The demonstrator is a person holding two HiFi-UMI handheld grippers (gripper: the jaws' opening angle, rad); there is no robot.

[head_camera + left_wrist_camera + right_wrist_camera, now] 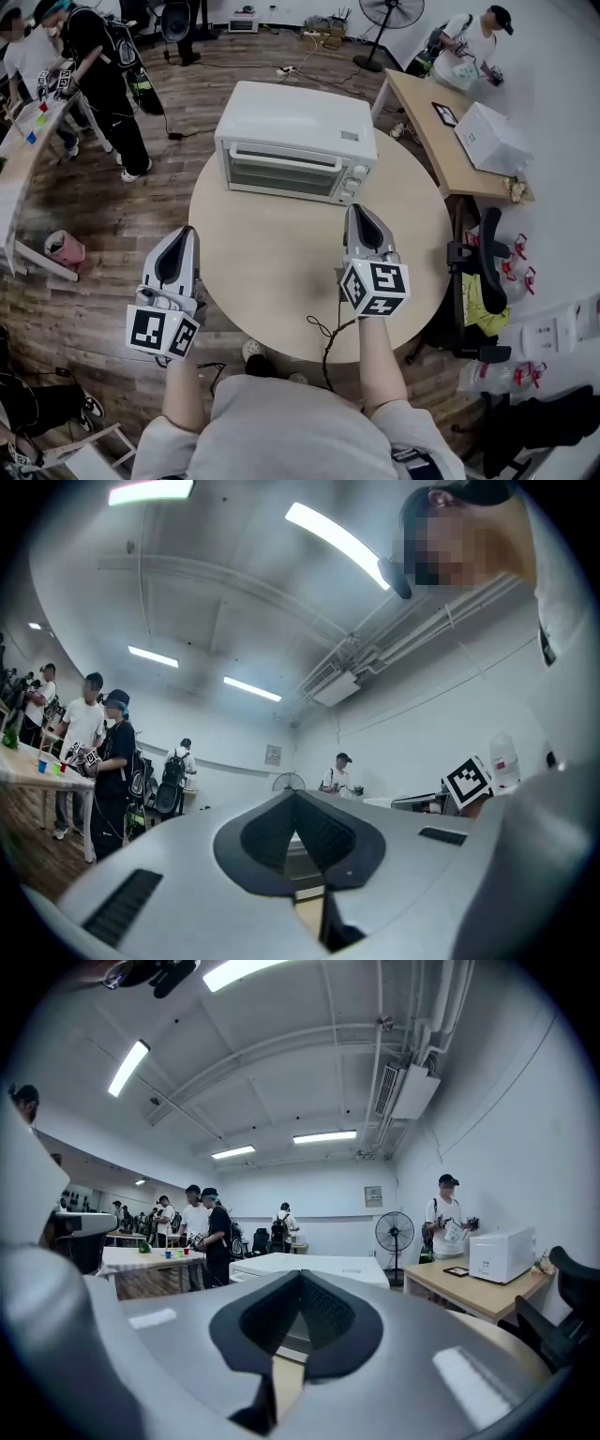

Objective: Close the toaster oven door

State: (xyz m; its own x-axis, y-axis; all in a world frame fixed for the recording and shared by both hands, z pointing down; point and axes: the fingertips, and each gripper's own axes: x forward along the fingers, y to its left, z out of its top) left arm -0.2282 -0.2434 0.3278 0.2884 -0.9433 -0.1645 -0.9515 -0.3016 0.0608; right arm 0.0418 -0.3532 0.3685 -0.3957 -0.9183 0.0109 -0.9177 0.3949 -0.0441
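Note:
The white toaster oven [292,141] stands at the far side of the round beige table [281,281], with its glass door [284,172] upright against the front and the handle along the top. My right gripper [359,209] is over the table, just in front of the oven's knob side, shut and holding nothing. My left gripper [188,231] hangs by the table's left edge, also shut and empty. In the right gripper view the oven's top [314,1265] shows beyond the closed jaws [300,1275]. The left gripper view looks past its closed jaws [296,795] into the room.
A wooden desk [441,141] with a white box [492,139] stands at the right, a black office chair [478,281] beside the table. A floor fan [389,19] is at the back. People [108,75] stand at the left by another table. A black cable [328,333] lies at the table's near edge.

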